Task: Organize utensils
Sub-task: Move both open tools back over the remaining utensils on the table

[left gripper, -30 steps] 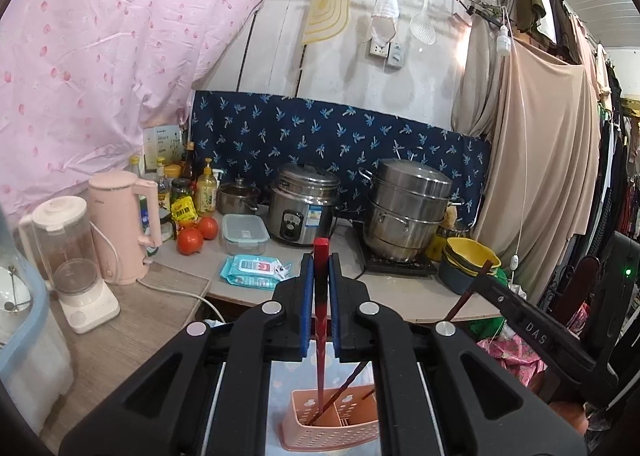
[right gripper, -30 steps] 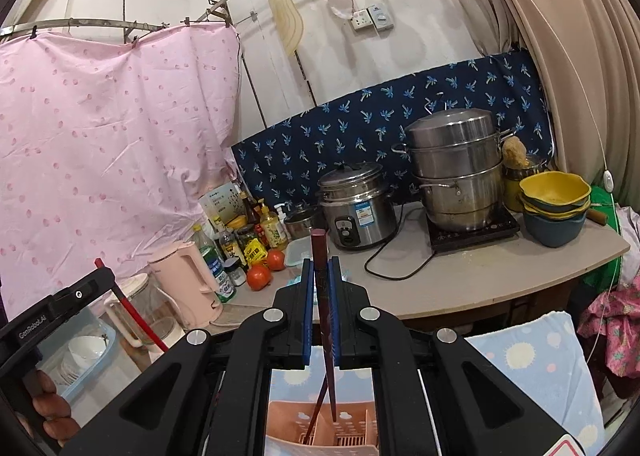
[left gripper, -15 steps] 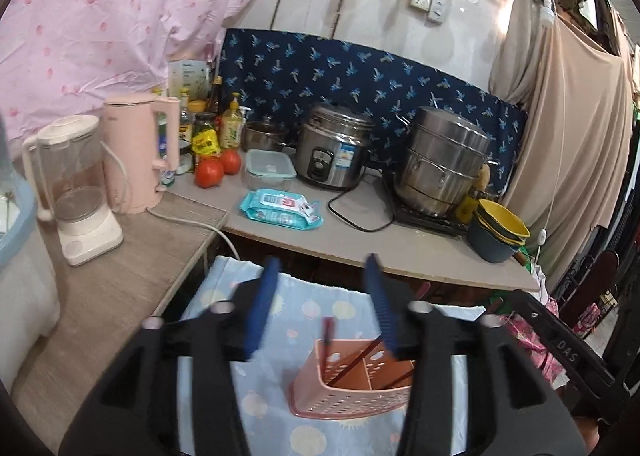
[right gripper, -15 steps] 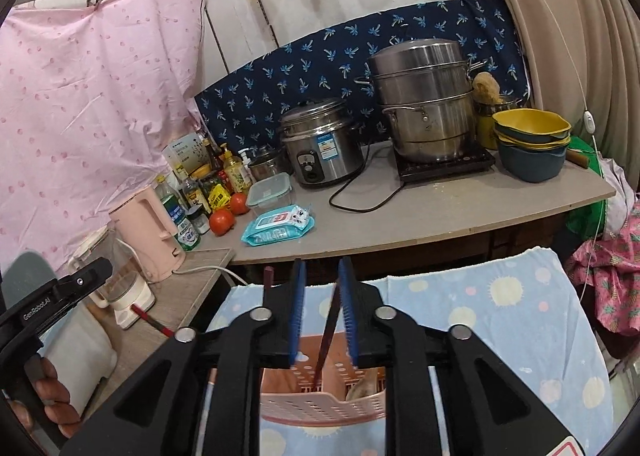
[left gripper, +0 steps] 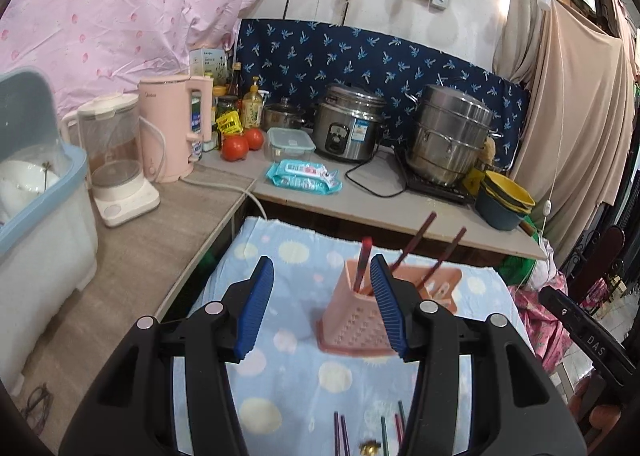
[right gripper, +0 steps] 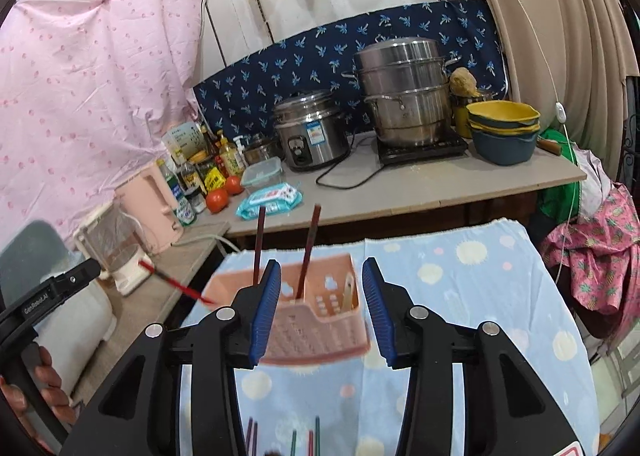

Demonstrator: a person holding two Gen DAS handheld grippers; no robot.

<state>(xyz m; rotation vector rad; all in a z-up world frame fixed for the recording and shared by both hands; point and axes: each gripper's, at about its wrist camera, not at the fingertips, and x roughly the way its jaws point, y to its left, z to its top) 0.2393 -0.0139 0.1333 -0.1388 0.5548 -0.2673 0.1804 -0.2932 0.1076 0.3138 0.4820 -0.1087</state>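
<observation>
A pink perforated utensil basket (left gripper: 360, 320) stands on the blue spotted cloth (left gripper: 288, 340). It also shows in the right wrist view (right gripper: 316, 320). A red chopstick (left gripper: 363, 262) and two dark red chopsticks (left gripper: 414, 242) stand in it; the right wrist view shows two dark ones (right gripper: 309, 248) upright. My left gripper (left gripper: 322, 304) is open and empty, just before the basket. My right gripper (right gripper: 318, 310) is open and empty, its jaws either side of the basket. Several loose chopsticks (left gripper: 362, 432) lie on the cloth near me, also in the right wrist view (right gripper: 292, 436).
A counter behind holds a rice cooker (left gripper: 346, 124), steamer pot (left gripper: 448, 136), stacked bowls (left gripper: 506, 200), wipes pack (left gripper: 304, 176), tomatoes (left gripper: 240, 142), pink kettle (left gripper: 172, 128) and blender (left gripper: 116, 172). A blue-rimmed bin (left gripper: 36, 216) stands at left.
Both grippers have opened and let go of their chopsticks, which now stand in the basket. Both have drawn back and tilted down, so the basket and cloth show more fully.
</observation>
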